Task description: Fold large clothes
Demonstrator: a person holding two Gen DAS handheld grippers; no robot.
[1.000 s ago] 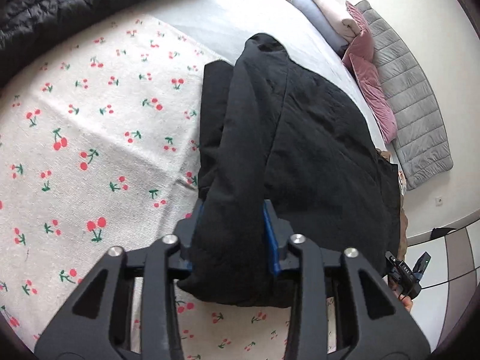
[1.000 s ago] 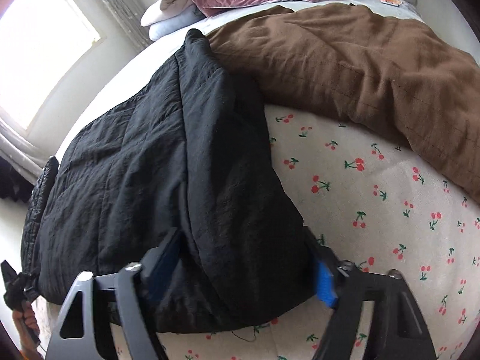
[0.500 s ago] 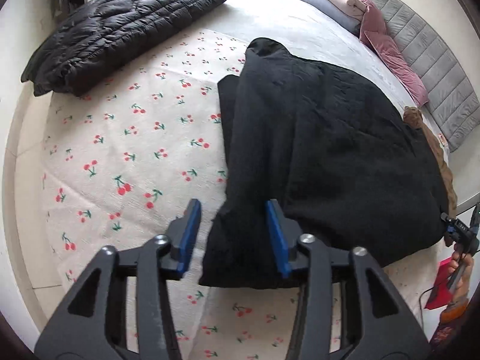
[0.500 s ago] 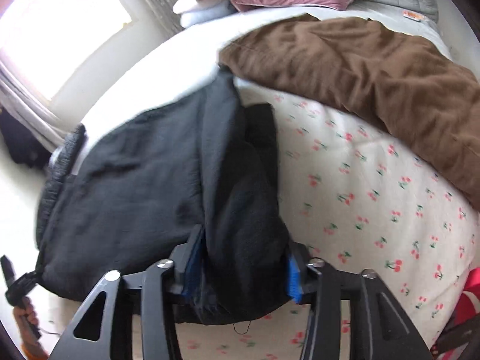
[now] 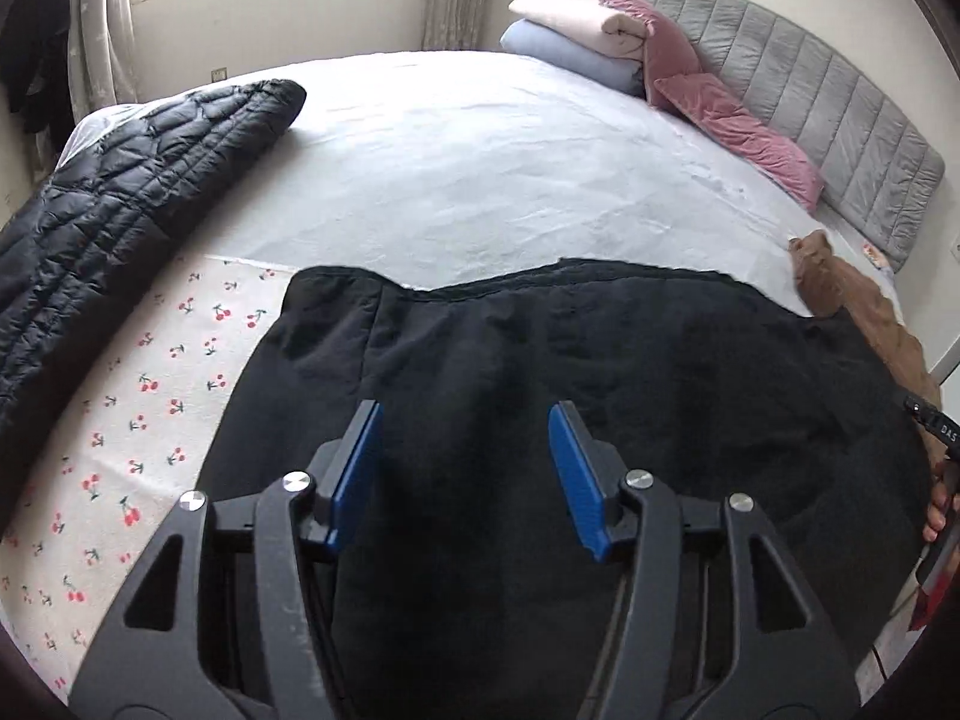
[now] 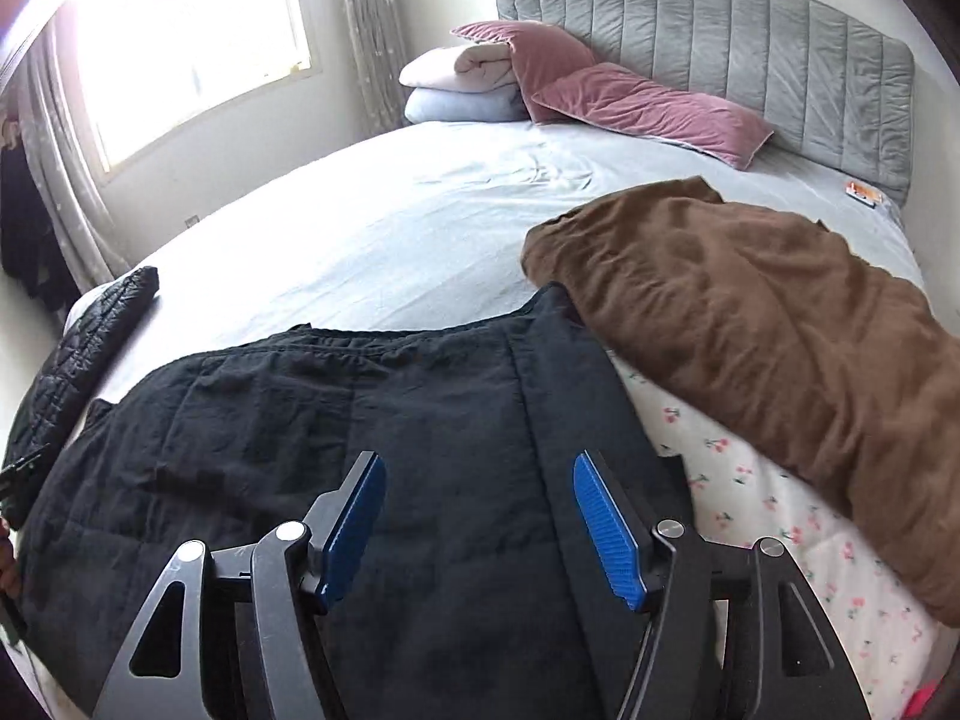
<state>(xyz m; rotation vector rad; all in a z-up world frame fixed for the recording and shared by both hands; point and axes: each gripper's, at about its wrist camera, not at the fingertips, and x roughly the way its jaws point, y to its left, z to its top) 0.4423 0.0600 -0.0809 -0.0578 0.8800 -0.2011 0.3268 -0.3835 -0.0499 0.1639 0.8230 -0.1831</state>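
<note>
A black padded jacket [image 5: 600, 372] lies folded flat on the cherry-print sheet [image 5: 144, 396] at the near edge of the bed. In the left wrist view my left gripper [image 5: 465, 417] hovers above its near part, its blue pads apart and still opening, with no cloth pinched between them. The same black jacket [image 6: 312, 420] fills the lower left of the right wrist view. My right gripper [image 6: 477, 465] hangs over it, jaws opening as well, free of the fabric.
A black quilted coat [image 5: 120, 198] lies at the left edge of the bed. A brown garment [image 6: 750, 324] is spread on the right. Pink cushions [image 6: 648, 102] and folded bedding [image 6: 456, 84] rest against the grey headboard [image 6: 750, 36]. A window [image 6: 192, 48] is on the left.
Both grippers let go of the black jacket's folded edges, opened and drew up and back. Both views now tilt up and show the headboard and window.
</note>
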